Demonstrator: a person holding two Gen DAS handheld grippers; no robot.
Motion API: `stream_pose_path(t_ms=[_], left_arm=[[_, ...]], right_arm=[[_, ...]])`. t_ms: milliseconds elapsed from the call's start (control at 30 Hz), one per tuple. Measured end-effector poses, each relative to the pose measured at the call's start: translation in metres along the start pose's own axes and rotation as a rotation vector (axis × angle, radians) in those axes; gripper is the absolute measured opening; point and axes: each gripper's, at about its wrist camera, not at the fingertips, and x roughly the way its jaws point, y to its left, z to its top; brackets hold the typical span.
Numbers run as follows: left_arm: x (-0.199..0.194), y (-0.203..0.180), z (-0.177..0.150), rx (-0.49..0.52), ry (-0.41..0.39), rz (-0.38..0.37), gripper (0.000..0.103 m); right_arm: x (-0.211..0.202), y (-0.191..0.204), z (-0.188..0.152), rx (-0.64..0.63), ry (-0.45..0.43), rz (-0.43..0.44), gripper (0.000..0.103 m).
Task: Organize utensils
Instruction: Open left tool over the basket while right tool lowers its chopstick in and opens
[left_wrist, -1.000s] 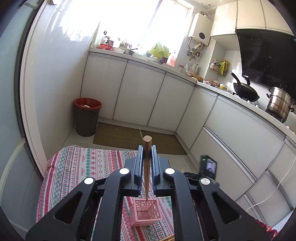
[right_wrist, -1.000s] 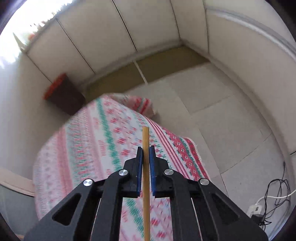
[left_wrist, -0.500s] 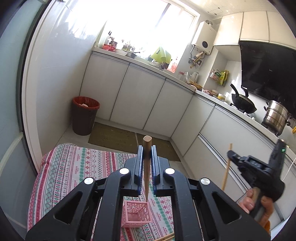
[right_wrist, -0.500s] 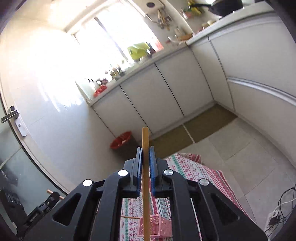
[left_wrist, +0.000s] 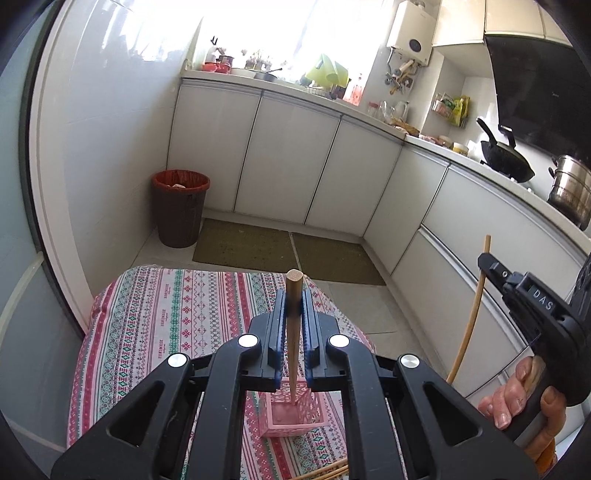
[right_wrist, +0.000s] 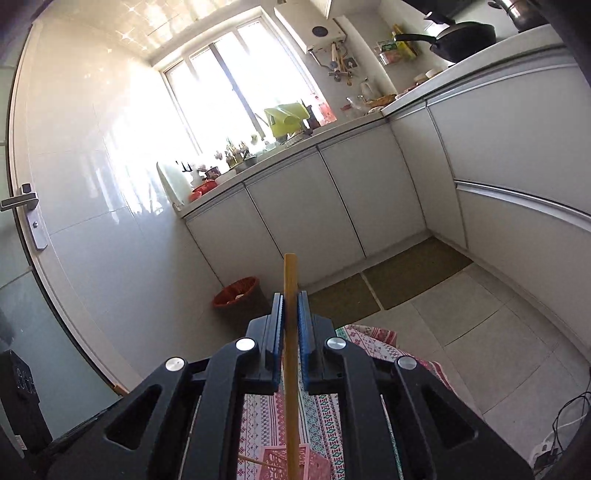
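Note:
My left gripper (left_wrist: 294, 310) is shut on a wooden chopstick (left_wrist: 293, 332) that stands upright, its thin tip hanging over the pink lattice basket (left_wrist: 293, 413) on the patterned tablecloth (left_wrist: 166, 317). My right gripper (right_wrist: 290, 314) is shut on a second, paler chopstick (right_wrist: 290, 354), also upright, with the pink basket (right_wrist: 314, 463) low behind it. The left wrist view also shows the right gripper (left_wrist: 487, 260) at the right edge, held by a hand (left_wrist: 517, 398), its chopstick (left_wrist: 471, 317) slanting down. More chopsticks (left_wrist: 325, 473) lie on the cloth at the bottom edge.
White kitchen cabinets (left_wrist: 288, 162) wrap the back and right, with a wok (left_wrist: 506, 158) and steel pot (left_wrist: 570, 188) on the counter. A dark bin with a red liner (left_wrist: 179, 206) stands in the left corner. Floor mats (left_wrist: 288, 247) lie beyond the table. A cable (right_wrist: 569, 417) lies on the floor at right.
The right gripper rose and tilted up from looking down at the tablecloth to facing the cabinets and window, chopstick still held. It came into the left wrist view. The left gripper sank slightly toward the basket.

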Motion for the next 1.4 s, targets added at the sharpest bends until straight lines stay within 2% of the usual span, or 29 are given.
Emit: stream_pose_path(t_ms=[167, 200, 267, 433, 533, 733, 933, 1100, 1167, 1200, 1233, 1267, 1300, 1400], left_arm=[[0.014, -0.002, -0.007, 0.024, 0.047, 0.0, 0.011], [0.016, -0.003, -0.008, 0.028, 0.058, -0.002, 0.024], [0.014, -0.002, -0.008, 0.014, 0.049, -0.004, 0.045], [-0.017, 0.009, 0.006, -0.057, -0.08, -0.021, 0.045], [-0.029, 0.016, 0.012, -0.092, -0.124, -0.015, 0.046], [-0.025, 0.025, 0.013, -0.107, -0.114, -0.001, 0.046], [-0.024, 0.031, 0.012, -0.112, -0.104, -0.001, 0.046], [-0.027, 0.04, 0.013, -0.132, -0.109, 0.002, 0.05], [-0.031, 0.041, 0.013, -0.139, -0.115, -0.003, 0.052], [-0.033, 0.042, 0.013, -0.139, -0.118, -0.004, 0.053], [-0.035, 0.042, 0.014, -0.136, -0.122, -0.005, 0.053], [-0.037, 0.041, 0.014, -0.132, -0.125, -0.006, 0.053], [-0.038, 0.041, 0.014, -0.13, -0.125, -0.007, 0.054], [-0.039, 0.038, 0.013, -0.126, -0.117, -0.012, 0.056]], right_arm=[[0.004, 0.006, -0.004, -0.021, -0.022, -0.003, 0.008], [0.004, 0.008, -0.005, -0.025, -0.026, -0.004, 0.008], [0.005, 0.013, -0.007, -0.037, -0.037, -0.007, 0.008], [0.01, 0.018, -0.009, -0.034, -0.068, -0.013, 0.008], [0.016, 0.019, -0.011, -0.01, -0.111, -0.035, 0.008], [0.045, 0.02, -0.025, 0.04, -0.161, -0.094, 0.008], [0.076, 0.022, -0.048, 0.052, -0.135, -0.118, 0.008], [0.09, 0.024, -0.069, 0.015, -0.109, -0.109, 0.009], [0.091, 0.027, -0.073, -0.002, -0.08, -0.082, 0.014], [0.09, 0.029, -0.073, -0.016, -0.065, -0.071, 0.02], [0.087, 0.031, -0.072, -0.034, -0.058, -0.069, 0.036], [0.08, 0.033, -0.069, -0.048, -0.069, -0.072, 0.044], [0.072, 0.034, -0.066, -0.054, -0.083, -0.076, 0.047], [0.053, 0.034, -0.055, -0.076, -0.077, -0.096, 0.064]])
